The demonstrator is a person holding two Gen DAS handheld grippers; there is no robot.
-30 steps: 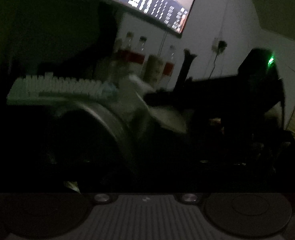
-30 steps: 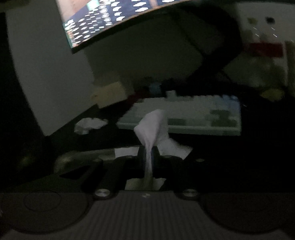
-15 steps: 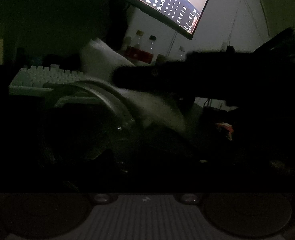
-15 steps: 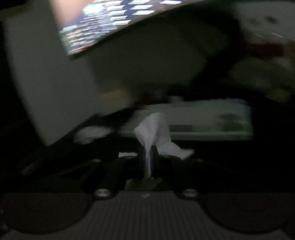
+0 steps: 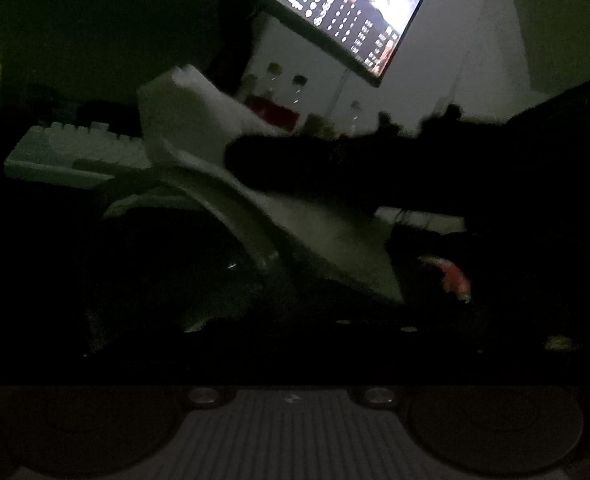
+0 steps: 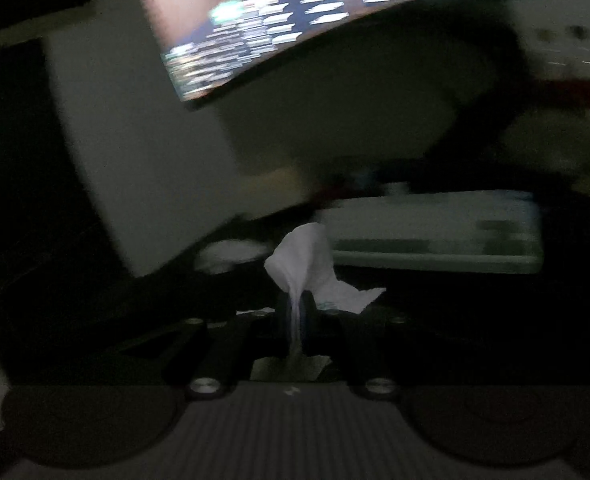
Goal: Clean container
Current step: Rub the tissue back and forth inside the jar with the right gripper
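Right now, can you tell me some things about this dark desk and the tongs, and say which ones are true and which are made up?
1. The right tongs pinch a white tissue. True.
2. The monitor is switched off. False: its screen glows with bright rows.
3. A pale keyboard lies on the desk beyond the tissue. True.
4. The tissue is bright red. False: it is white.
5. Bottles with dark caps stand at the wall below the monitor. True.
6. In the left wrist view, the container stands far from the tissue. False: the tissue drapes right beside its curved rim.
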